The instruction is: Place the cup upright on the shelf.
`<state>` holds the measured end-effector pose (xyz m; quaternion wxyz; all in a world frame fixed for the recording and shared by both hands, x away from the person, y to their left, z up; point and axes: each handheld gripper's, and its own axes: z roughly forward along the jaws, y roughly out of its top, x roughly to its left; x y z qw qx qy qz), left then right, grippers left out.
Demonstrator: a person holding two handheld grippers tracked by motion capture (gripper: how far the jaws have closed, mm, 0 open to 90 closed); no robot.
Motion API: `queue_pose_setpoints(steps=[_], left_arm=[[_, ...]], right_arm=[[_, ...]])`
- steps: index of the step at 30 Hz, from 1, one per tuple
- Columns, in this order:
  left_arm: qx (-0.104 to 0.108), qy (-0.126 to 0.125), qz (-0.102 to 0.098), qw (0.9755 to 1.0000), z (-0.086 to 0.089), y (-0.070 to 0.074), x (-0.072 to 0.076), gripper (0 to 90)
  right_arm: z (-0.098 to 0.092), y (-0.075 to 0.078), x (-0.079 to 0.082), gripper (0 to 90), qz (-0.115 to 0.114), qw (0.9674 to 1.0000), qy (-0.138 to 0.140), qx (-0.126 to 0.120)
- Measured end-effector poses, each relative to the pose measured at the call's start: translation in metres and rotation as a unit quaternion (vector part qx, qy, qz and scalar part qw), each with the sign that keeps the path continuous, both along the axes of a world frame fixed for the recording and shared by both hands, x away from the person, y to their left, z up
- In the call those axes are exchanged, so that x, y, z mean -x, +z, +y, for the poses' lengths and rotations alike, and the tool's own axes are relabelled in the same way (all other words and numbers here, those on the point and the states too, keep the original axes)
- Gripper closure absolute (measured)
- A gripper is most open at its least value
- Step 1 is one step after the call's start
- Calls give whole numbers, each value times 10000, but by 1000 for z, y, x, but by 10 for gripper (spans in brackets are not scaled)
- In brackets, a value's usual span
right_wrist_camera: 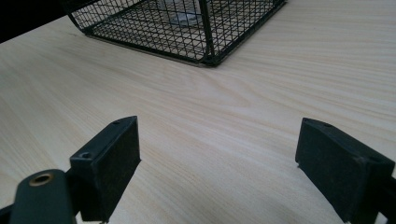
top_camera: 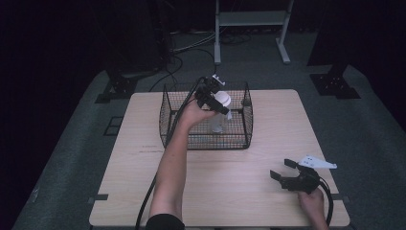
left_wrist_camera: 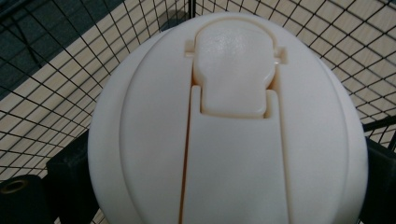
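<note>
A clear bottle (top_camera: 218,120) with a white flip-top lid (left_wrist_camera: 229,140) stands upright inside a black wire basket (top_camera: 206,143) at the back middle of the wooden table (top_camera: 230,191). My left gripper (top_camera: 213,97) reaches down over the basket from the left and is shut on the lid, with a black jaw pressed against each side of it. Basket mesh (left_wrist_camera: 46,93) and table wood lie beneath the lid. My right gripper (top_camera: 282,169) rests low near the table's front right corner, open, with bare wood between its jaws (right_wrist_camera: 217,135). It faces the basket (right_wrist_camera: 187,28).
The basket has tall mesh walls on all sides. A white-legged frame (top_camera: 251,19) and black stand feet (top_camera: 335,84) sit on the grey floor beyond the table. A black cable (top_camera: 148,196) trails off the front edge under the left forearm.
</note>
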<state>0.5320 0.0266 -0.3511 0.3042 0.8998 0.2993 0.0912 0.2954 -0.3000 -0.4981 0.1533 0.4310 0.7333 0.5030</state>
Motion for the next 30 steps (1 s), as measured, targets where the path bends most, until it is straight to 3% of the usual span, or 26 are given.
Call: queue_pose_setpoints(steps=[3,17,25,30], left_arm=[[-47,-43,-86,9999,-2,0,3,49],[-150,-75,-6,9999,0,2,3,48],[-56,-42,-66,10000,0,0,3,46],[-129,-8,-165,9998,-1,-2,5,22]], right_arm=[[0,0,0,129,-5,10000,4,0],[-7,0,0,129,-30,9995,44,-300],[-4,0,0,129,-1,9998,37,-188],[-3,0,0,129,-11,9999,45,-137]])
